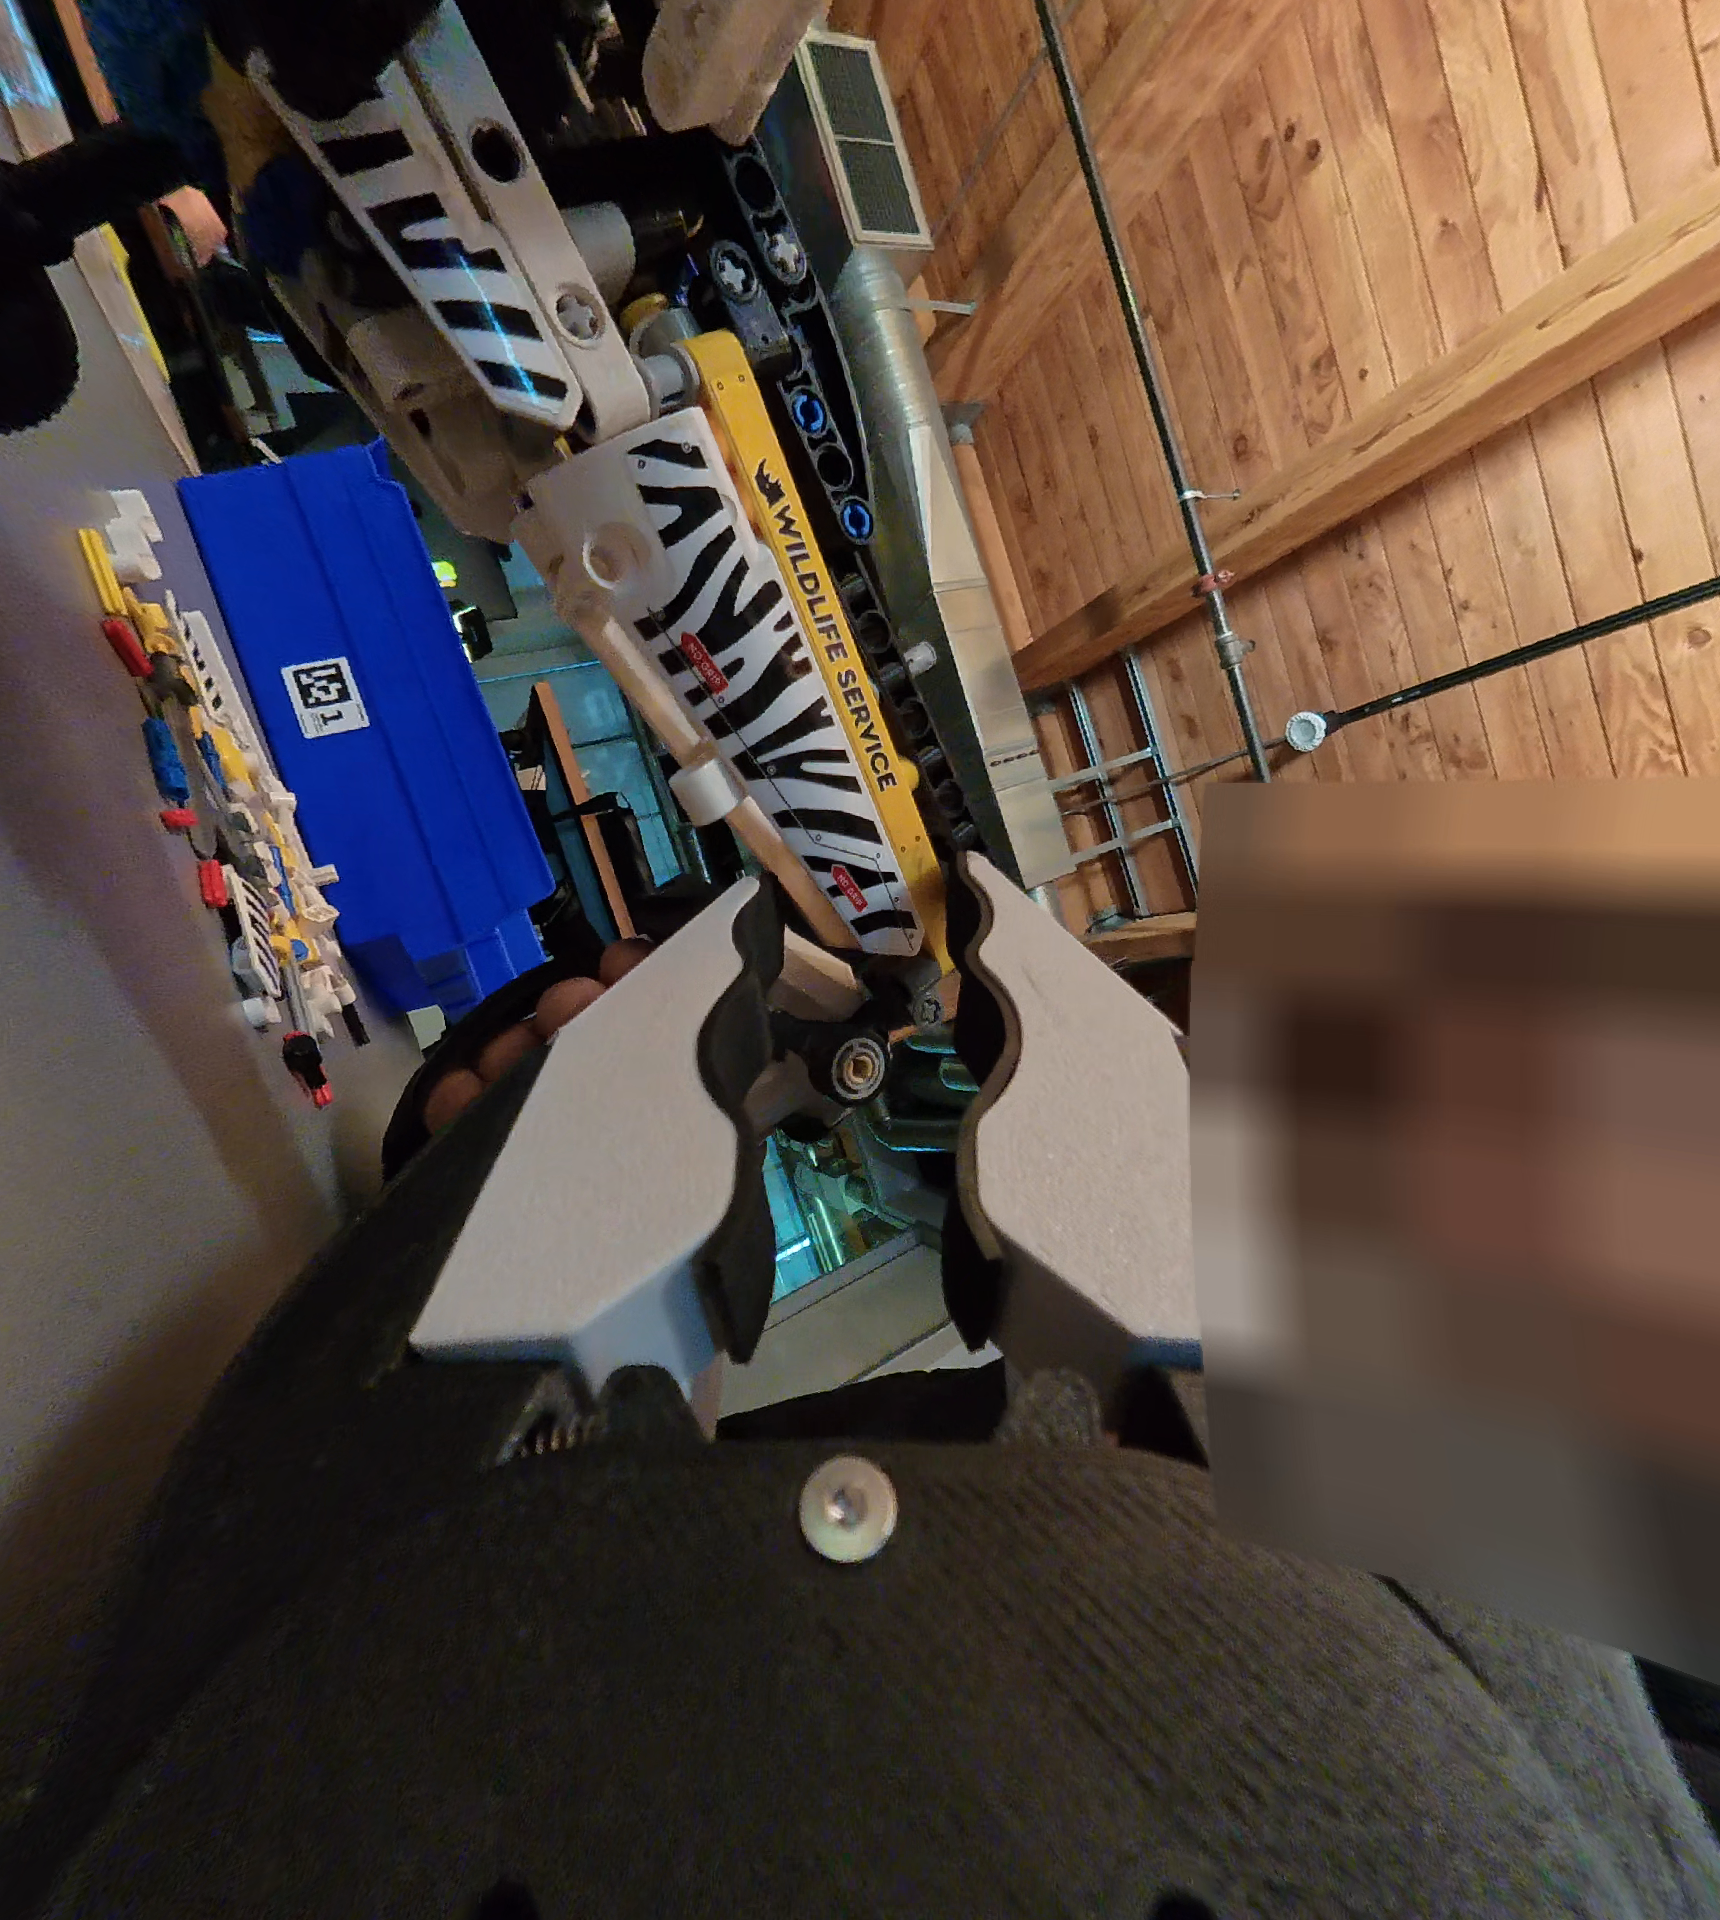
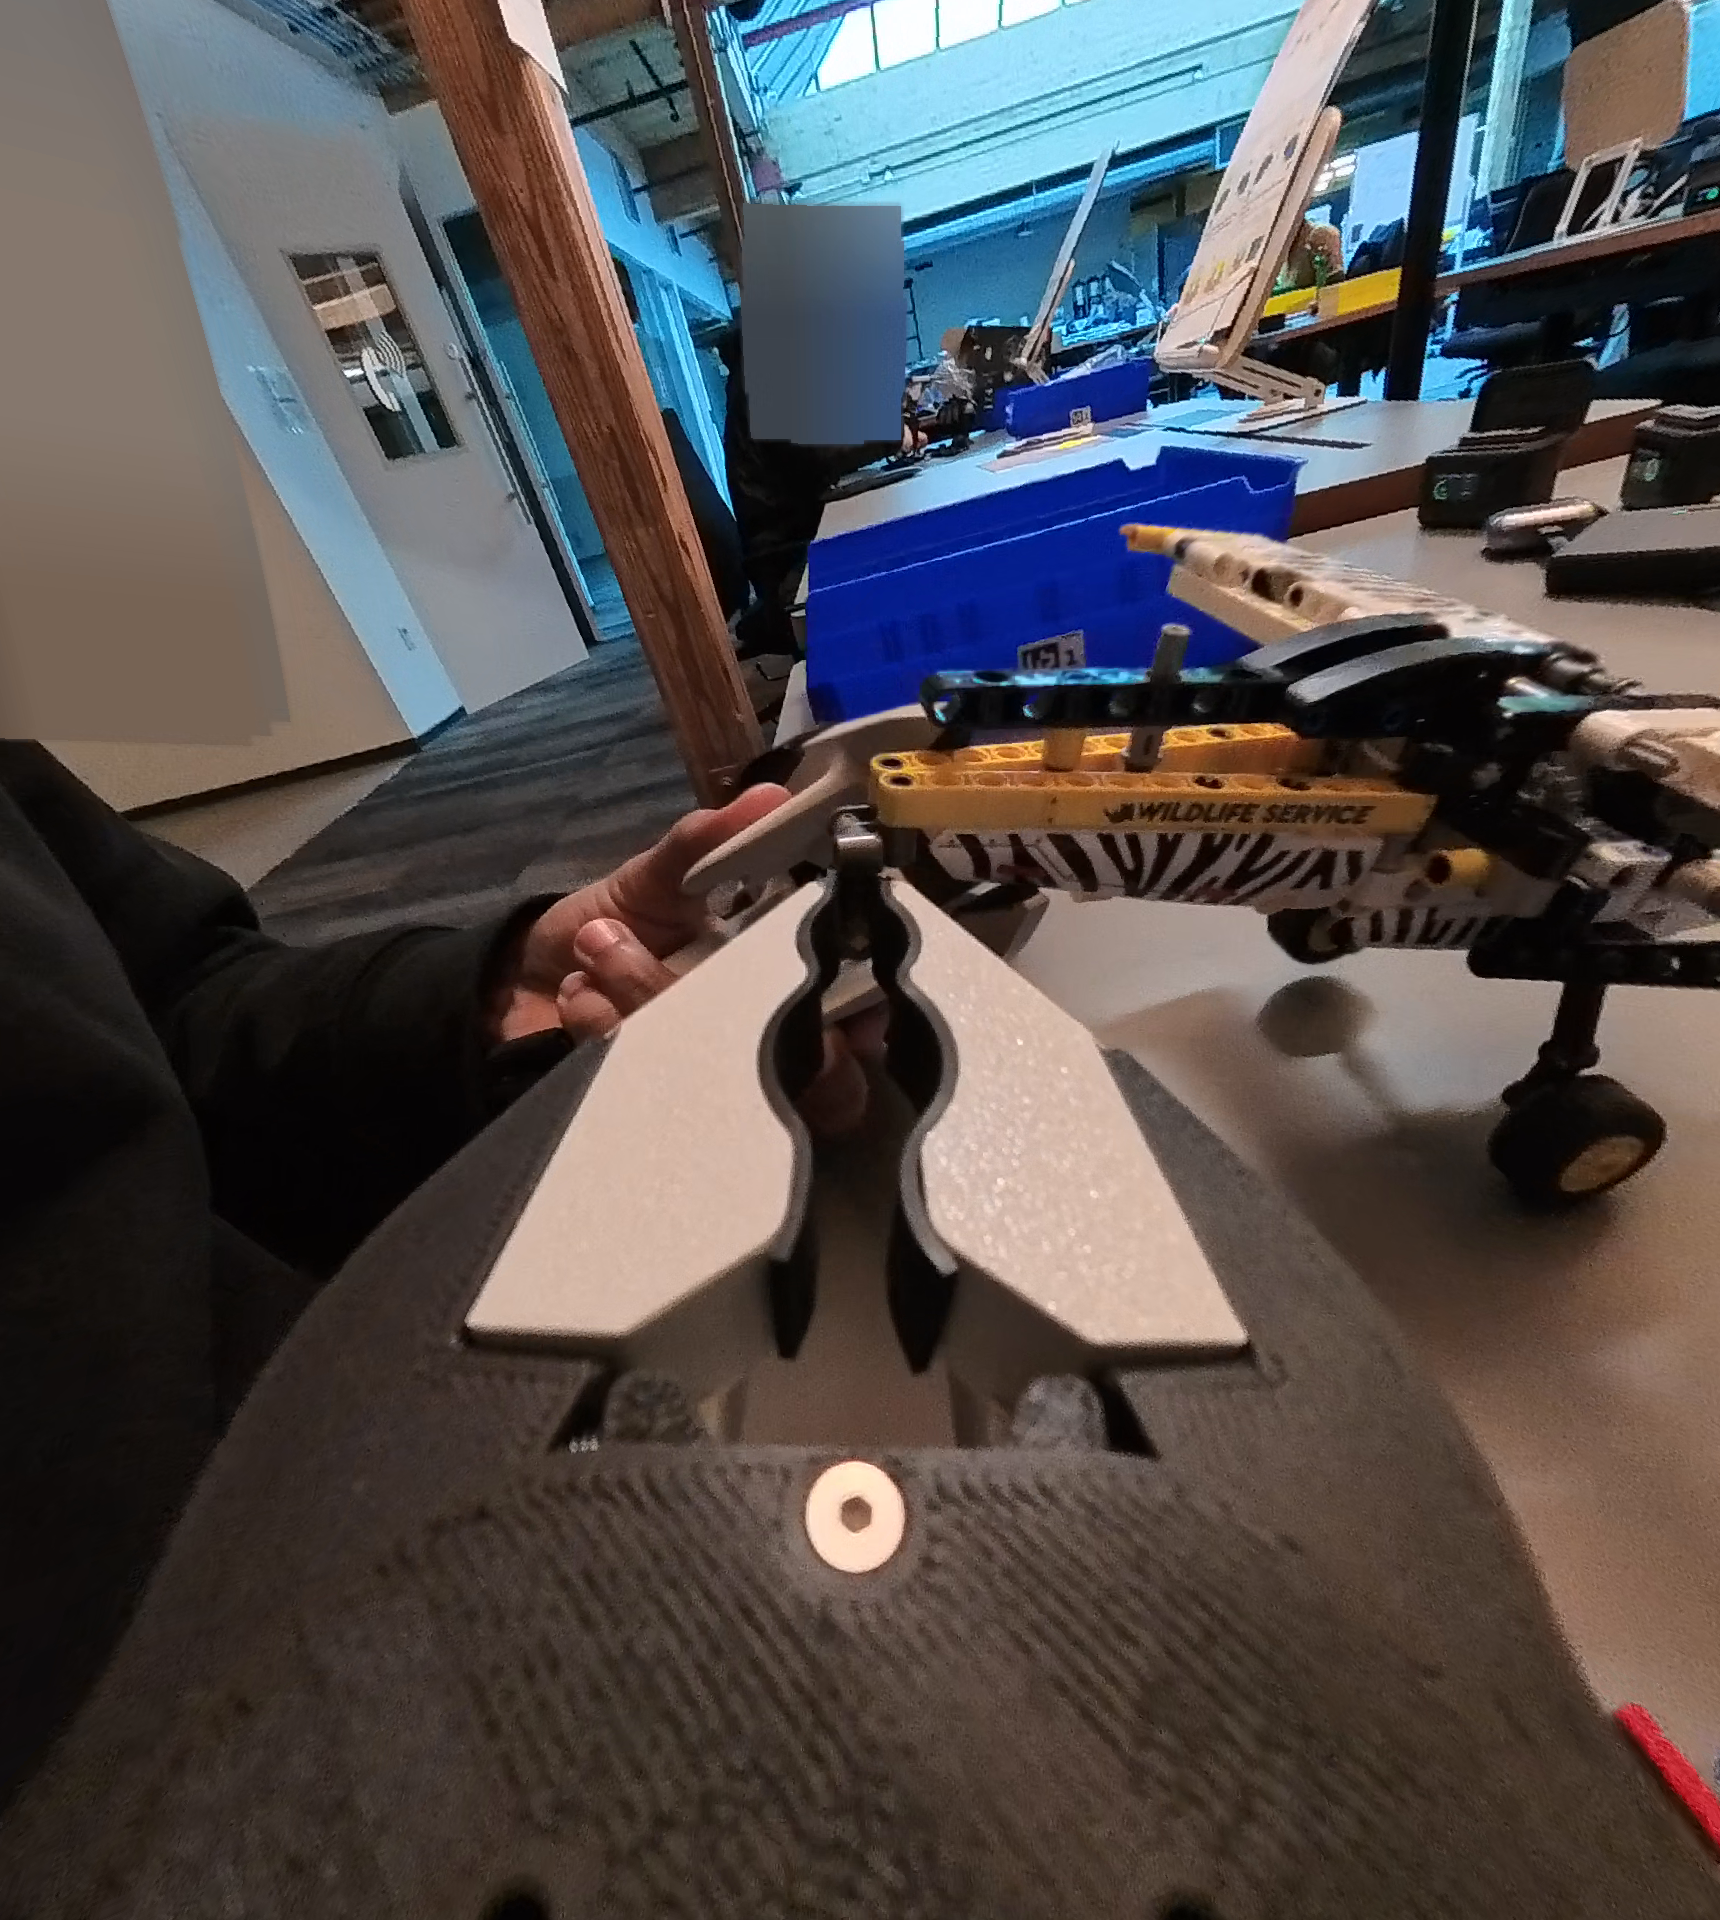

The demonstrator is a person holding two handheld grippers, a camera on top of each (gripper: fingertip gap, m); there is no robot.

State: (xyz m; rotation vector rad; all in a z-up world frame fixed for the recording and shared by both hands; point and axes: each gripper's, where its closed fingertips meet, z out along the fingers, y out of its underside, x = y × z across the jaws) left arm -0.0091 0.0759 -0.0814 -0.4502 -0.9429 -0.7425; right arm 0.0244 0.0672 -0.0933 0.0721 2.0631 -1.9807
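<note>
The right gripper (image 2: 856,883) pinches a small grey piece at the tail of the zebra-striped toy aircraft (image 2: 1199,831). The left gripper (image 1: 861,987) clamps that tail end (image 1: 861,1070), lifted off the surface (image 2: 1251,1351). Beyond stands a blue bin (image 2: 991,582).

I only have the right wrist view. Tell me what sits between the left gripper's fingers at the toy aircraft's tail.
Observer: A black fitting with a tan axle end sits between the left gripper's fingers; whether both pads press it, I cannot tell.
Operator: Report what runs along the striped panel.
Observer: A tan rod with a white collar runs beside the striped panel.
Operator: Say what lies next to the blue bin.
Observer: A heap of loose small parts lies on the table beside the blue bin.
</note>
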